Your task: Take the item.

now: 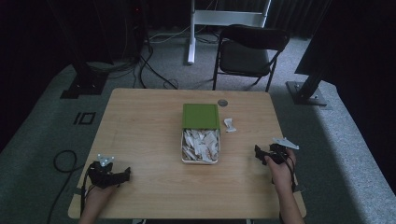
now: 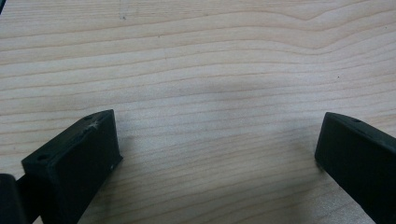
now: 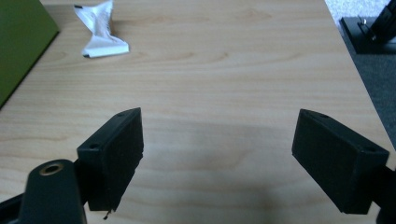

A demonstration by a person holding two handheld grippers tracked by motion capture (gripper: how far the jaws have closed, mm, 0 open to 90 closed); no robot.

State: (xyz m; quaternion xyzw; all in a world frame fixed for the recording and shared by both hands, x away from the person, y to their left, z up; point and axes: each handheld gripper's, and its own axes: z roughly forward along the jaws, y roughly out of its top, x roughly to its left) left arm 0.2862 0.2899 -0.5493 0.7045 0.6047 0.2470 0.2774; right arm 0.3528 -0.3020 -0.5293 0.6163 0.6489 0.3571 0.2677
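An open white tin (image 1: 182, 150) at the table's centre holds several white paper packets (image 1: 201, 144). Its green lid (image 1: 201, 115) lies flat at the tin's far end; a corner of the green lid (image 3: 21, 42) also shows in the right gripper view. One loose white packet (image 1: 229, 124) lies on the wood just right of the lid, and this packet (image 3: 100, 30) sits far ahead and left of the right jaws. My left gripper (image 1: 127, 175) rests near the front left edge, open (image 2: 217, 126) over bare wood. My right gripper (image 1: 258, 154) stands open (image 3: 219, 119) right of the tin, nothing between its jaws.
The wooden table (image 1: 140, 121) carries a small grey round disc (image 1: 222, 102) near its far edge. A black folding chair (image 1: 250, 51) stands behind the table. Cables (image 1: 63, 161) run over the carpet at left, and black stand feet (image 1: 306, 91) flank the table.
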